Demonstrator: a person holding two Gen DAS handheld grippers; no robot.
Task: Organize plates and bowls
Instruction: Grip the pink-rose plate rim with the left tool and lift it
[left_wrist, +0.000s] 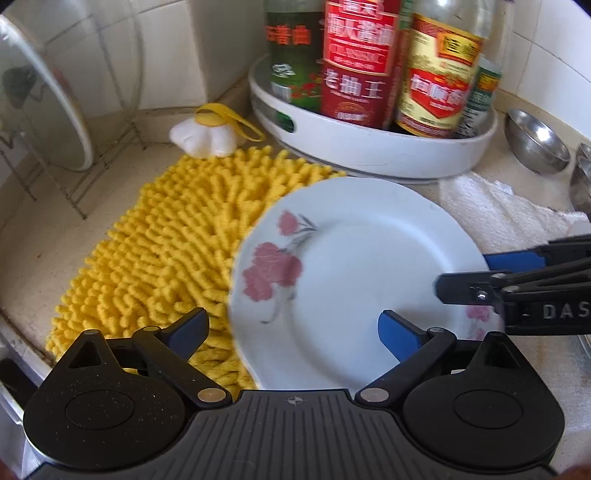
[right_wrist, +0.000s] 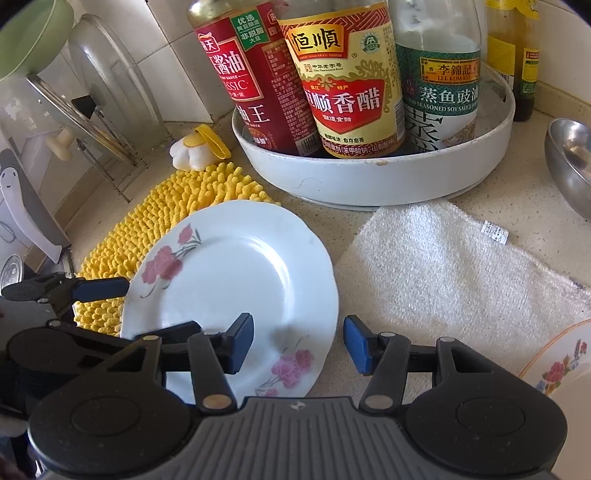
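A speckled beige surface (right_wrist: 517, 192) runs up to a white tiled wall, with a round white tray (right_wrist: 369, 181) of sauce bottles (right_wrist: 351, 92) at the back. In front of it lies a white plate with pink flowers (right_wrist: 236, 273), its left part resting on a shaggy yellow mat (left_wrist: 155, 240) and its right part near a white towel (right_wrist: 443, 266).

The left gripper (left_wrist: 293, 328) is held low over the plate's near-left edge, jaws spread wide, one finger above the mat and the other above the plate. The right gripper (right_wrist: 298, 345) reaches in from the plate's right side, jaws also spread, straddling the plate's rim with one finger above the plate and one beyond it. Whether any finger touches the plate cannot be told.

A steel bowl (left_wrist: 535, 142) sits right of the tray, cut off in the right wrist view. A second floral plate (right_wrist: 565, 362) shows only as a sliver at the right edge. A glass lid (left_wrist: 44, 99) stands in a wire rack at left, blurred and partly out of frame.
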